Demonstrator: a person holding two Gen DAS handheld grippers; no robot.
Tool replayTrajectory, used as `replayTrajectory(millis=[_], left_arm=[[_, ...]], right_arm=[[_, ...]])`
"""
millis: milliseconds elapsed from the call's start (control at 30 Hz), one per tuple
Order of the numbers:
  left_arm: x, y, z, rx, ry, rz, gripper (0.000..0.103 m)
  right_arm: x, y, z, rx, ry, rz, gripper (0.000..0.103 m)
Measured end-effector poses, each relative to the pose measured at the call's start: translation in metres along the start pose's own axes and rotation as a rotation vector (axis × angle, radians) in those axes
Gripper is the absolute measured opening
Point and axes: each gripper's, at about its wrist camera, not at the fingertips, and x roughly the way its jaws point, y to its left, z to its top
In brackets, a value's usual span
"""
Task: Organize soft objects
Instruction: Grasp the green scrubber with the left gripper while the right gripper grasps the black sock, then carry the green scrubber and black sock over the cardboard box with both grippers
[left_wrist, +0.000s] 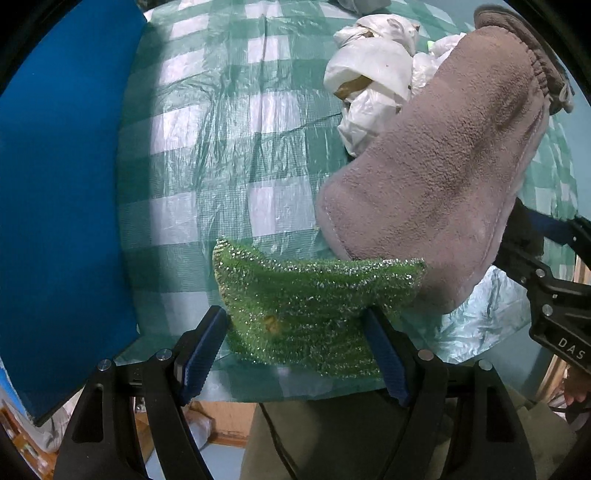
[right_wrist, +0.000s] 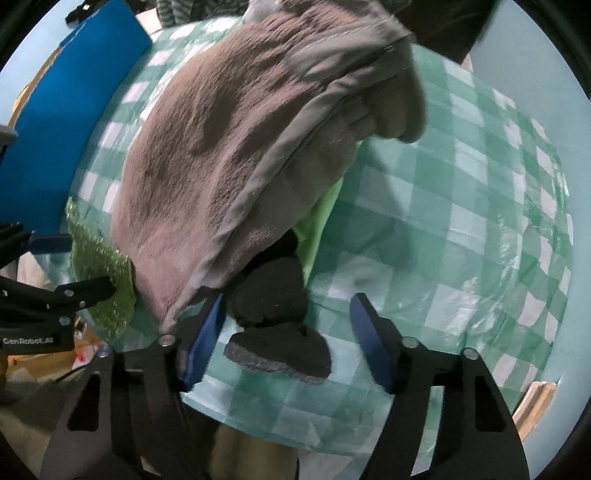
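A glittery green scrubbing sponge (left_wrist: 306, 306) sits bent between the blue pads of my left gripper (left_wrist: 295, 332), which is shut on it just over the table's near edge. A grey-brown fleece mitt (left_wrist: 443, 184) lies beside it, its tip touching the sponge. In the right wrist view the mitt (right_wrist: 221, 147) covers the upper left, with the sponge (right_wrist: 99, 314) at its left. Two dark grey foam pieces (right_wrist: 273, 291) lie between the fingers of my right gripper (right_wrist: 288, 332). Its jaws are open, with a gap between the right pad and the foam.
The table (right_wrist: 461, 221) has a green-and-white checked cloth under clear film. A blue board (left_wrist: 62, 184) stands along its left side. Crumpled white plastic bags (left_wrist: 373, 74) lie at the back. Something lime green (right_wrist: 317, 221) pokes out from under the mitt.
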Motion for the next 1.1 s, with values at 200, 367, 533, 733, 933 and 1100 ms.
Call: replayTrajectory(millis=[200, 367, 533, 733, 933, 1100], left_arm=[[0.012, 0.015, -0.003, -0.052, -0.011, -0.077, 0.045], [0.012, 0.012, 0.000, -0.033, -0.032, -0.089, 0.028], [-0.004, 0.006, 0.002, 0.020, -0.075, -0.051, 0.024], [-0.027, 0.003, 0.012, 0.065, -0.123, -0.040, 0.023], [-0.049, 0.007, 0.010, 0.098, -0.162, -0.034, 0.023], [-0.080, 0.011, 0.000, 0.114, -0.197, -0.032, 0.023]], right_arm=[[0.005, -0.003, -0.005, 0.042, 0.024, 0.051, 0.038], [-0.018, -0.027, -0.015, 0.093, -0.005, 0.075, 0.036], [-0.035, -0.041, -0.019, 0.129, -0.036, 0.082, 0.036], [-0.063, -0.041, -0.024, 0.178, -0.084, 0.080, 0.036], [-0.084, -0.029, -0.029, 0.221, -0.130, 0.076, 0.036], [-0.101, -0.028, -0.027, 0.239, -0.161, 0.075, 0.036]])
